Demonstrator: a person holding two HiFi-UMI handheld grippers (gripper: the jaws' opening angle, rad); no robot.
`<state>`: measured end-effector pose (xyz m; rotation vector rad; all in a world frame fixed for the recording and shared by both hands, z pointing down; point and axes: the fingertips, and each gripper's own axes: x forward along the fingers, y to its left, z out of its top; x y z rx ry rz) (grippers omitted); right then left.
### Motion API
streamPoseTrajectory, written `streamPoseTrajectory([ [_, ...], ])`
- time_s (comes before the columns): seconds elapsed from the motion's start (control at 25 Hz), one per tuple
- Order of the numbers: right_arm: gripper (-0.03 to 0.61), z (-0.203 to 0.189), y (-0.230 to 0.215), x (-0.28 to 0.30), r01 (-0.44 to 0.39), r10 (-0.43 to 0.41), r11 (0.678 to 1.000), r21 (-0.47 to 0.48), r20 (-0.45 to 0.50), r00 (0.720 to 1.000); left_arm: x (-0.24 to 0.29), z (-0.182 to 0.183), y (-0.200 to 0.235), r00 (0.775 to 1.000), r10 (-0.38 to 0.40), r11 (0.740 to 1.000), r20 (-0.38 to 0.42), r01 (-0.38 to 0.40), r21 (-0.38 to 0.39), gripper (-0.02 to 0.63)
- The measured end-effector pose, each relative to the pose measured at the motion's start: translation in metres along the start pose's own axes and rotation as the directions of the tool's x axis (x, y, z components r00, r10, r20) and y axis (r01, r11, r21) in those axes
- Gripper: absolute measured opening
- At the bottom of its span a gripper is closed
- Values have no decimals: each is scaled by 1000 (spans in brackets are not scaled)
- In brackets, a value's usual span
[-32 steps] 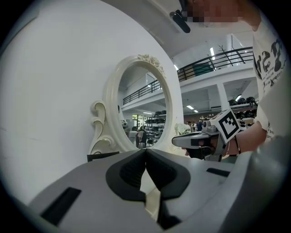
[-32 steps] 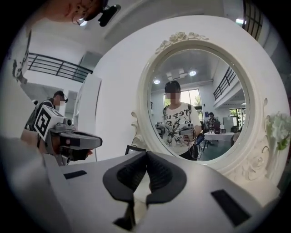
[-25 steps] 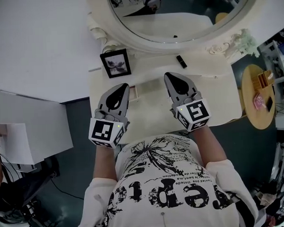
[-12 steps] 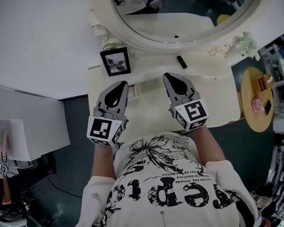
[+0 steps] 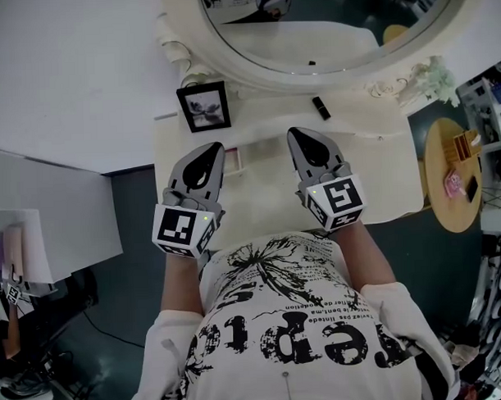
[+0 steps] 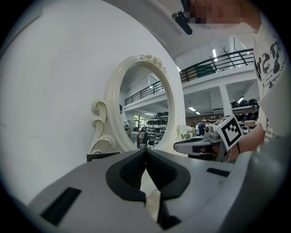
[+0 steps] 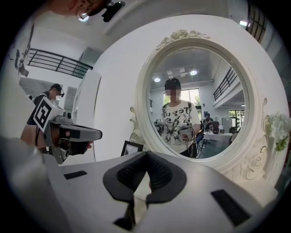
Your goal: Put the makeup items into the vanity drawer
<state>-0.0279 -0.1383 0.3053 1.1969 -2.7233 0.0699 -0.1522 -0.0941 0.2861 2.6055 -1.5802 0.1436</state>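
Makeup tube (image 5: 320, 108): under the mirror (image 5: 318, 20) rim, slanted, nearest the right gripper (image 5: 295, 134).
Jaws: right gripper and left gripper (image 5: 213, 147) both closed, empty.

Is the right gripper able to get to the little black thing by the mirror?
Probably yes. The little black thing lies bare on the vanity top, just ahead of the right gripper, with nothing between them. Its jaws are shut, so they must open first.

Left gripper (image 5: 210, 150) and right gripper (image 5: 301, 134), side by side in front of the torso, both pointing forward and nearly level. Each pair of jaws is closed tip to tip, empty. Left forearm (image 5: 180, 281) and right forearm (image 5: 365, 253) reach forward, roughly parallel.
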Motion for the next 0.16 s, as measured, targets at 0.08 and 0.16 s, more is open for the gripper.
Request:
streamPoseTrajectory([
  [0.08, 12, 0, -1, 0, 2, -2, 1000, 2, 2, 1000, 0, 1, 0, 1000, 0, 1000, 0, 0, 1, 12],
  [0.16, 12, 1, -2, 0, 5, -5, 1000, 3, 4, 1000, 1, 1, 0, 1000, 0, 1000, 0, 0, 2, 12],
])
